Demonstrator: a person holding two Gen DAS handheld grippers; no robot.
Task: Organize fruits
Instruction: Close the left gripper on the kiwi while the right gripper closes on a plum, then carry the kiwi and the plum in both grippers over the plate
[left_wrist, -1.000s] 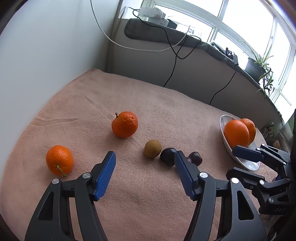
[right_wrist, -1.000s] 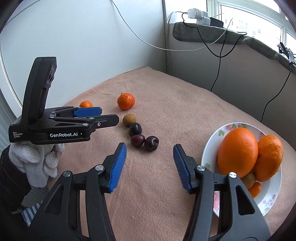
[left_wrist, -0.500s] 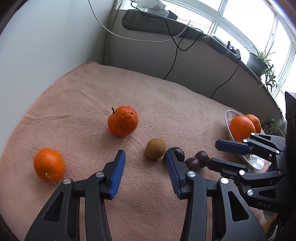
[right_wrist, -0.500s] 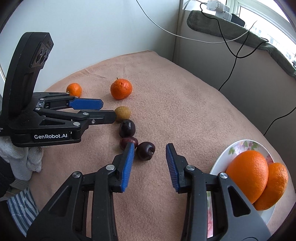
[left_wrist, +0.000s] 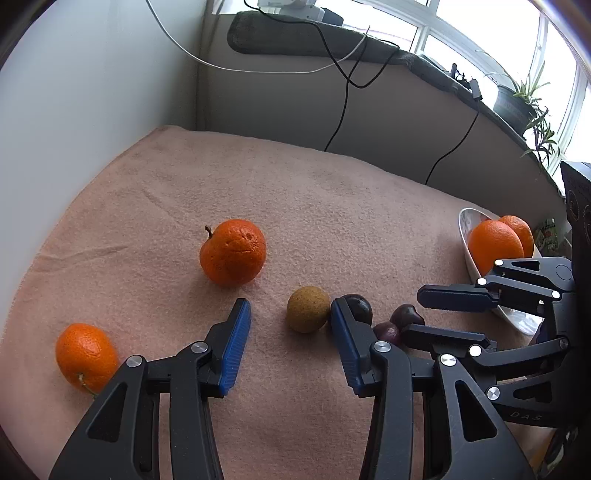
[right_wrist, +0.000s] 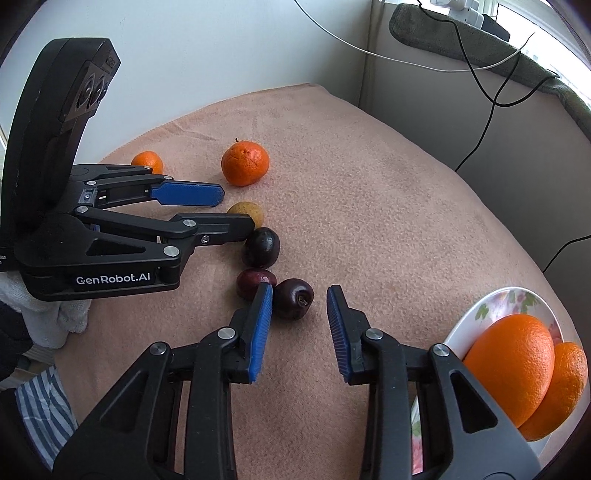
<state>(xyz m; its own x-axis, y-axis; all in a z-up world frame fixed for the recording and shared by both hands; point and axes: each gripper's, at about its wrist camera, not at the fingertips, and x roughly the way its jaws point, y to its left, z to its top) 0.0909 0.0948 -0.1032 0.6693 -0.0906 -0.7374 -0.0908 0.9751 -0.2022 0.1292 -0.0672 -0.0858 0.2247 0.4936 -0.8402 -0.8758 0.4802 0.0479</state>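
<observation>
Blue-padded left gripper stands well open, holding nothing; the brown kiwi lies just beyond its tips, possibly touching the right-hand pad. The right gripper is moderately open and empty, its tips flanking a dark plum whose stem end faces the camera. Only the right wrist view shows the floral plate interior, with two oranges resting against its wall on the pink blanket.
</observation>
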